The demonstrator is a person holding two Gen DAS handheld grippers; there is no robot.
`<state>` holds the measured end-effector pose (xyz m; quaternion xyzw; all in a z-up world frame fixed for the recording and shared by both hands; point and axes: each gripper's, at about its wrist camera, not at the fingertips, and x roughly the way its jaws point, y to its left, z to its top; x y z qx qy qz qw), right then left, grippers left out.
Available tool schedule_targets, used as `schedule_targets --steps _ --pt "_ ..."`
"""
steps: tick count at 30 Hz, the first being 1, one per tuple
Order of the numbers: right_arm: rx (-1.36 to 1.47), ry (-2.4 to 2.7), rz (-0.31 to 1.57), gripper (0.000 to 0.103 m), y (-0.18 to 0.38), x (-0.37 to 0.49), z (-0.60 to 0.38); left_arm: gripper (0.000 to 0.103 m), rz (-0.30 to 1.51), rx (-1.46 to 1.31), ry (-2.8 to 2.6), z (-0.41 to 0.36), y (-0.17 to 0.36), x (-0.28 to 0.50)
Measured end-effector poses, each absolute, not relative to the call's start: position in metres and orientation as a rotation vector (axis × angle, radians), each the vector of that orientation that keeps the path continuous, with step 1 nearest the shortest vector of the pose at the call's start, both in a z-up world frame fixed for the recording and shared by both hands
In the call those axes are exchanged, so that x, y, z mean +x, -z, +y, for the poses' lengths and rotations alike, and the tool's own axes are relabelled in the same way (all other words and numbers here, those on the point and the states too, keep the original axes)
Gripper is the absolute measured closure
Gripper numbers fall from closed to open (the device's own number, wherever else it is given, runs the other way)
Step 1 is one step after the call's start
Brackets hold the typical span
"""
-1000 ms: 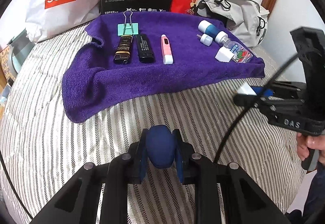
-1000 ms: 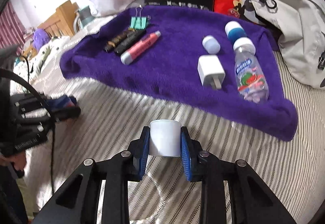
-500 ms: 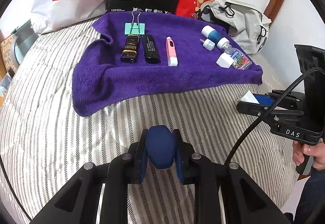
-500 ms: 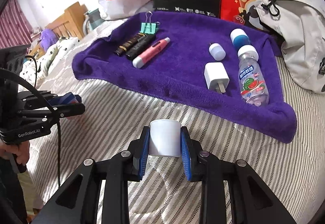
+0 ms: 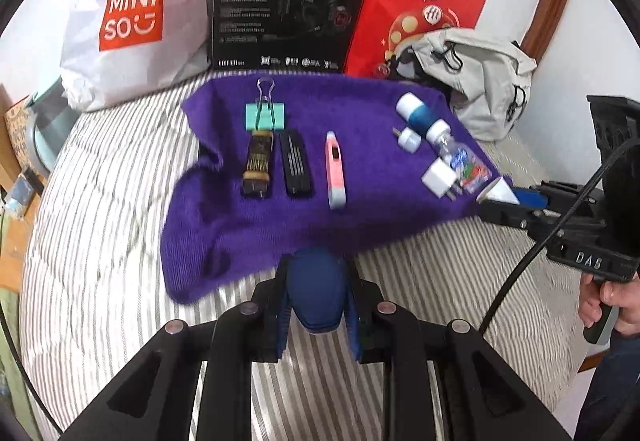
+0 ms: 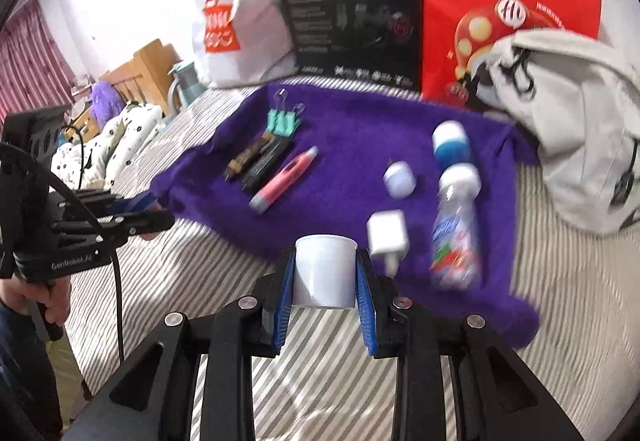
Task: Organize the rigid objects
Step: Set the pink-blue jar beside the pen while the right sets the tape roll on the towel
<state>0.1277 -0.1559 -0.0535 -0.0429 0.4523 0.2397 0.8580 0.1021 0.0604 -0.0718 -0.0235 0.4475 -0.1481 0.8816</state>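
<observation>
The left gripper (image 5: 316, 295) clamps a rounded dark-blue plastic object (image 5: 316, 291); the right gripper (image 6: 325, 277) clamps a white plastic cup (image 6: 325, 269), contents unseen, both at the purple towel's (image 5: 372, 209) near edge.

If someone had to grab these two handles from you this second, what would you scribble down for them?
Left gripper: shut on a dark blue rounded object, at the near edge of the purple towel.
Right gripper: shut on a small white cup-shaped cap, near the towel's front right.
Done: lined up on the towel are a green binder clip, two dark lighters, a pink pen-like tube, a white charger plug, a small clear bottle, a blue-and-white container and a small white cap.
Left: probably set both held pieces down on the towel.
</observation>
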Motion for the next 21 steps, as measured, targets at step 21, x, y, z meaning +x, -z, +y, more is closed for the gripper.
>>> schedule_targets --steps 21 --pt "-0.165 -0.403 1.006 0.074 0.094 0.293 -0.129 0.081 0.953 -0.025 0.293 0.057 0.075 0.172"
